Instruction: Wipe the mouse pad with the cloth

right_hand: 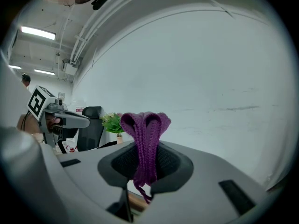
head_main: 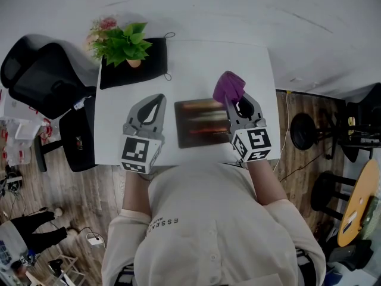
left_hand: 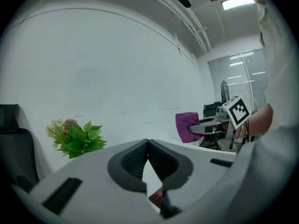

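Dark rectangular mouse pad (head_main: 201, 123): one, flat near the front edge of the white table (head_main: 250, 58), between the two grippers.
Purple knitted cloth (right_hand: 145, 139): one, bunched above the pad's far right corner.
Right gripper (right_hand: 145, 169): jaws pinch the cloth.
Left gripper (left_hand: 148, 153): jaws pressed together, nothing between them, just left of the pad.
Open room: bare tabletop beyond the pad and to its right.
Far left corner: one potted green plant (head_main: 126, 43) on a black mat (head_main: 152, 67).

White table (head_main: 220, 58) carries a dark mouse pad (head_main: 199, 124); a black mat (head_main: 128, 76) (potted plant (head_main: 125, 45) atop) lies far left
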